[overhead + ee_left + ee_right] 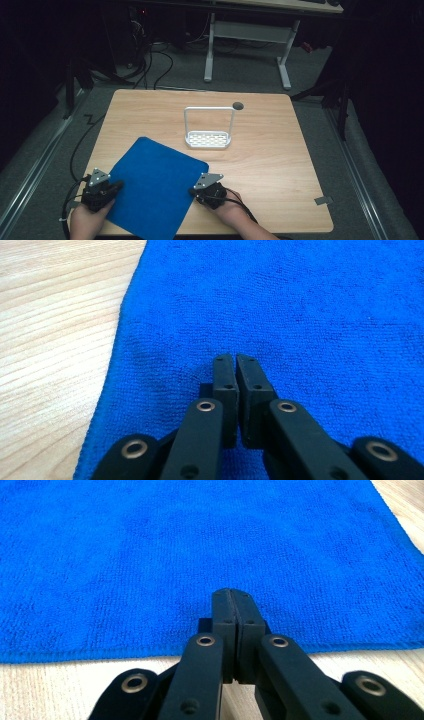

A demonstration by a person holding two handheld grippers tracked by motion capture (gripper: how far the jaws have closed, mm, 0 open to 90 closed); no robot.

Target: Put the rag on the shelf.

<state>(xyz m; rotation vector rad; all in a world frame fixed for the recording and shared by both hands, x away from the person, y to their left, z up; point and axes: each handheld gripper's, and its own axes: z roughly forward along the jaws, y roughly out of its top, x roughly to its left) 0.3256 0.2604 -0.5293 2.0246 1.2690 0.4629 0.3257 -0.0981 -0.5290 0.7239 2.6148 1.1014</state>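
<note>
Blue cloth (155,187) lying flat lower left, nothing started; I'm hovering left gripper (235,362) and right gripper (232,597), both pinched closed, empty.

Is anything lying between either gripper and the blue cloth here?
Nothing visible does. The left gripper is shut, its tips right over the blue cloth. The right gripper is shut at the cloth's edge. The white rack stands apart, farther back.
</note>
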